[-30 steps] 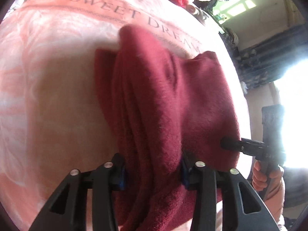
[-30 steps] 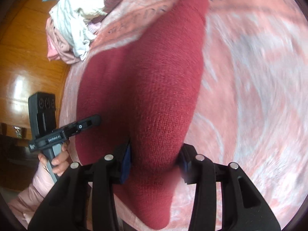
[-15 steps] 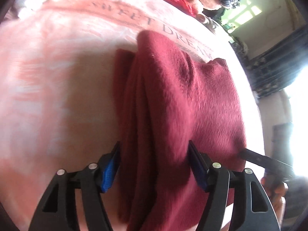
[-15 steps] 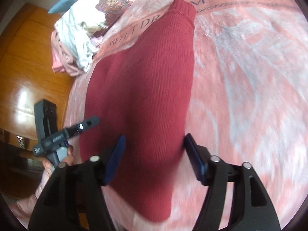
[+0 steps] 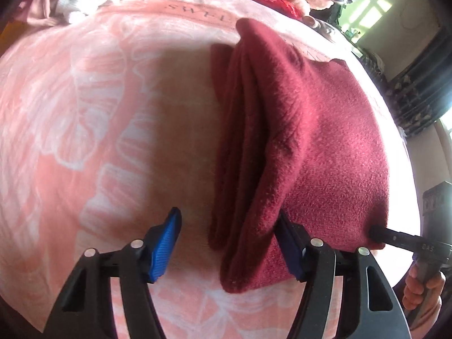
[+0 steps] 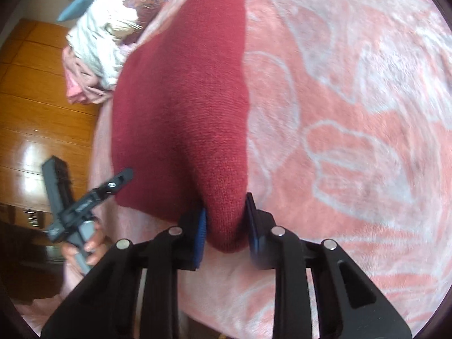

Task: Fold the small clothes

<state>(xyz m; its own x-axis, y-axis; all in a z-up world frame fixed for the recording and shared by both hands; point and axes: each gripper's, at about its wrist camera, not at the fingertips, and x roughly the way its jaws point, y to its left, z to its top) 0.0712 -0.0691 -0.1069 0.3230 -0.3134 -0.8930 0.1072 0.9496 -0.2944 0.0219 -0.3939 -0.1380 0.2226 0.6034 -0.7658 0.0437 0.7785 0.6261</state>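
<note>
Big pink blanket (image 5: 84, 130) covers the bed, and the dark red sweater (image 5: 310, 141) lies folded on it, near one edge. Right gripper (image 6: 226, 220) has just been closing and now pinches the sweater's near end. Left gripper (image 5: 228, 240) stands wide, fabric loose between its jaws.

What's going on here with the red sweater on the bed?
A person is folding a dark red sweater on a pink blanket, with a handheld gripper in each hand. The right gripper has just closed its jaws on a bunched fold at the sweater's near edge. The left gripper stands open, one side of the sweater between its jaws, not pinched. Other clothes are piled nearby.
</note>
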